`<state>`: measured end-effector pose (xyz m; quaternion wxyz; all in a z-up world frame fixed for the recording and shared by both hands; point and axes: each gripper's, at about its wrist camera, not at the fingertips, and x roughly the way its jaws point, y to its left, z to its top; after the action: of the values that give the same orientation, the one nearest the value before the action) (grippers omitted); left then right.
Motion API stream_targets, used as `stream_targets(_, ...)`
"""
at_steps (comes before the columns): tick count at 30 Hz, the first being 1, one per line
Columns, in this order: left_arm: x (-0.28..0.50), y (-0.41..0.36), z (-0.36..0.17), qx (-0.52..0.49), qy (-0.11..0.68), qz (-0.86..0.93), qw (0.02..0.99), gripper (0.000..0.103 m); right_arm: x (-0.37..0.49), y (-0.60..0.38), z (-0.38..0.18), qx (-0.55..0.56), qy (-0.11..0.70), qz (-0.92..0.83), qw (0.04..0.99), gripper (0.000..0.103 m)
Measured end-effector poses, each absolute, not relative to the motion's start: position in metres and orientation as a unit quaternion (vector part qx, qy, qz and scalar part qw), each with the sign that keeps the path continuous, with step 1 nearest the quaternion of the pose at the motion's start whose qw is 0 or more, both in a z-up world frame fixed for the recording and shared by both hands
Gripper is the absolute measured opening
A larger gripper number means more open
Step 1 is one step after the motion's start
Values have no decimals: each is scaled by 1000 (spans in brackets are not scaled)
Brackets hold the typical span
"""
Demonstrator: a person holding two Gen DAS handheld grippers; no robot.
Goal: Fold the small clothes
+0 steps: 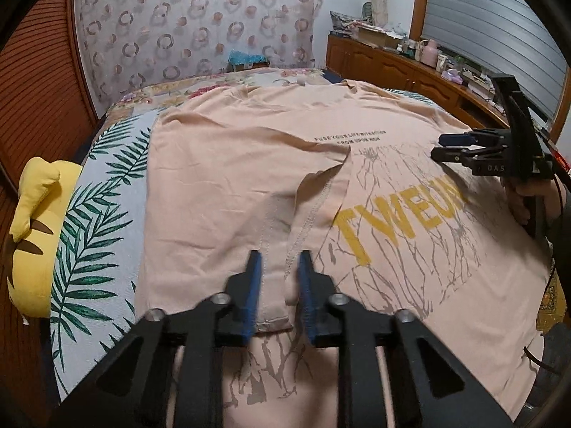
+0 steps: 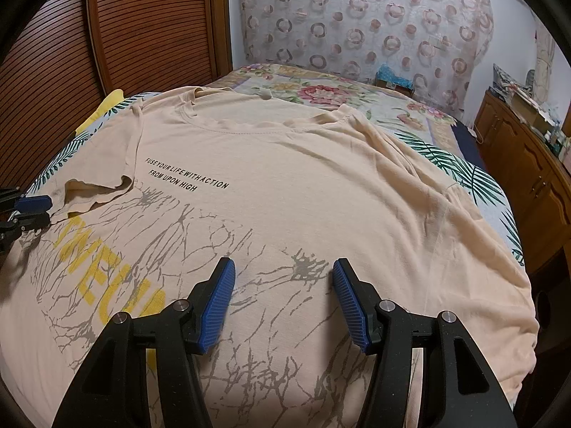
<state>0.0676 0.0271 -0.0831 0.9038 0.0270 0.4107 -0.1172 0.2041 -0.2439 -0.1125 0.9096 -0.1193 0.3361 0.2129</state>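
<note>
A peach cotton T-shirt (image 2: 285, 185) with black lettering, grey crack print and yellow block letters lies face up across a leaf- and flower-patterned bedspread (image 2: 464, 167), its collar toward the circle-patterned curtain (image 2: 357, 18) and its hem toward the two grippers, so its long axis runs from curtain to onlooker. One sleeve (image 1: 285, 221) is folded over onto the chest. The left gripper (image 1: 279, 285) has its blue-padded fingers drawn close on that sleeve's hem. The right gripper (image 2: 283, 299) hovers over the crack print, fingers well apart, nothing between them. A yellow plush toy (image 1: 35, 221) rests at the bed's edge.
</note>
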Motion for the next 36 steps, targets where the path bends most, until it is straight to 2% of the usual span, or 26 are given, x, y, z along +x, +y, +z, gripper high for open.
stream_targets(6, 65, 29, -83, 33, 411, -117, 903, 2, 204, -244, -113, -119, 336, 213, 910, 59)
stream_targets(17, 41, 38, -56, 1, 387, -125, 914, 2, 204, -244, -113, -120, 336, 213, 910, 60)
stream_targets(18, 41, 39, -55, 2, 386, -123, 914, 4, 204, -243, -113, -120, 336, 212, 910, 60)
stream_targets(20, 42, 39, -53, 3, 382, -118, 917, 21, 204, -244, -114, -120, 336, 211, 910, 61)
stream_targets(22, 43, 40, -52, 1, 373, -116, 920, 32, 205, -245, -113, -120, 336, 212, 910, 62)
stream_targets(23, 43, 40, -51, 0, 370, -116, 922, 42, 205, -245, -113, -120, 336, 212, 910, 62)
stream_targets(25, 43, 41, -49, -3, 362, -117, 925, 48, 206, -246, -113, -121, 336, 212, 910, 62)
stream_targets(27, 44, 39, -49, -3, 357, -116, 927, 61, 206, -246, -113, -121, 336, 212, 910, 63)
stream_targets(28, 44, 38, -49, -2, 356, -116, 927, 74, 206, -246, -113, -121, 336, 212, 910, 63)
stream_targets(29, 44, 38, -49, -2, 354, -116, 928, 79, 206, -246, -113, -121, 336, 212, 910, 63)
stream_targets(36, 46, 35, -53, -8, 349, -102, 932, 79, 208, -249, -114, -120, 337, 208, 910, 68)
